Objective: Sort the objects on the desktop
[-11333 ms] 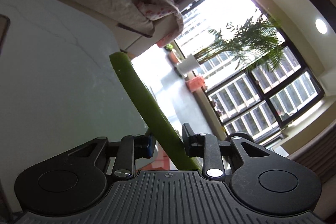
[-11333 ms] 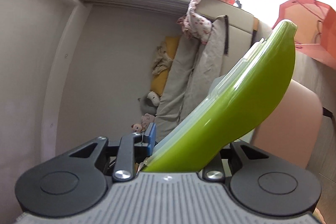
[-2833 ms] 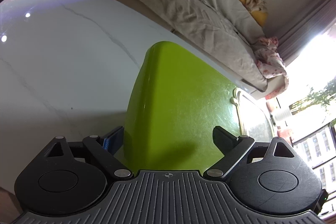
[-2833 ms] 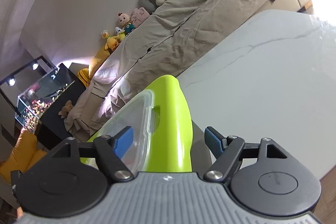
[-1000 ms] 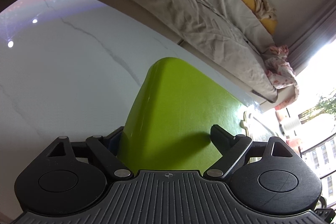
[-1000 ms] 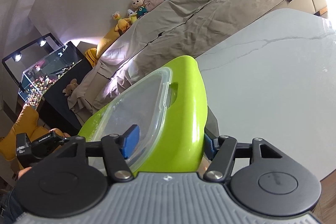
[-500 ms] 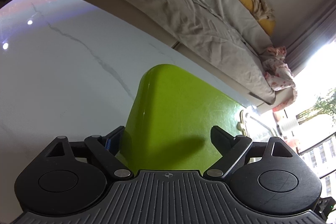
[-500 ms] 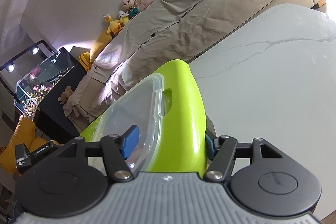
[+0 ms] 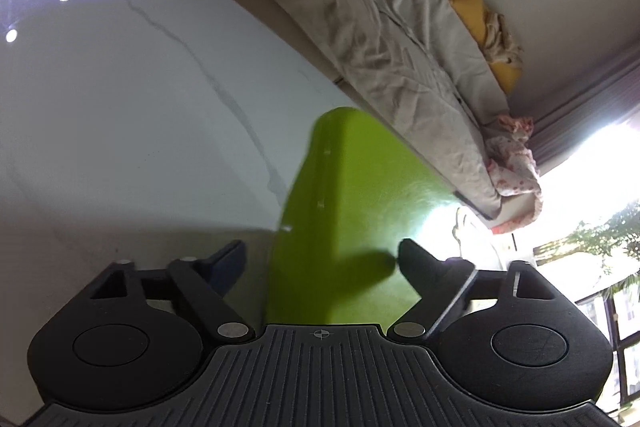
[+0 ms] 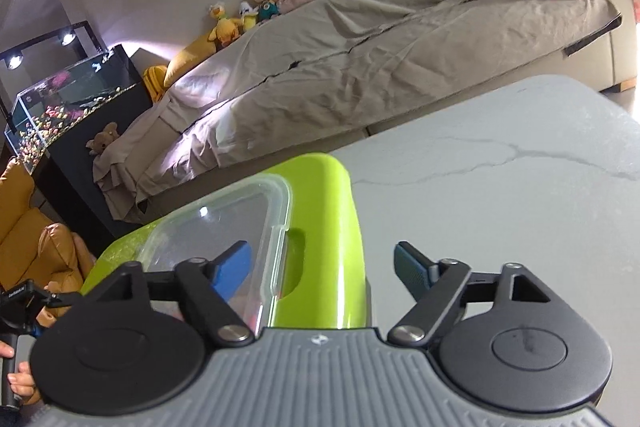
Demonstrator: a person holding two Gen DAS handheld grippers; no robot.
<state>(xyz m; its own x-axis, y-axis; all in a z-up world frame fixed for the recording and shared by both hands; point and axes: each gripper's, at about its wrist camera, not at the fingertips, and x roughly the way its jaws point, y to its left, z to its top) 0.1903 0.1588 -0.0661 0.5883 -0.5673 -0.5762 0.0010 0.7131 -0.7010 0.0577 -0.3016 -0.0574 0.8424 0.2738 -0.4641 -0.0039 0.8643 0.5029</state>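
Left tongs (image 9: 320,259): jaws closing, yet gaps show on both sides of the green tray (image 9: 352,211); no grip. A second ago they stood wider around it.

Right tongs (image 10: 322,265): jaws also closing a little, but now apart from the tray's green rim, where half a second ago the pads pressed it. Left pad hangs over the clear lidded container (image 10: 224,227) in the tray.

Tray appears to rest on the white marble counter (image 9: 120,107), near its edge by the sofa (image 10: 380,47). I judge the tray set down and released; this placement looks done.
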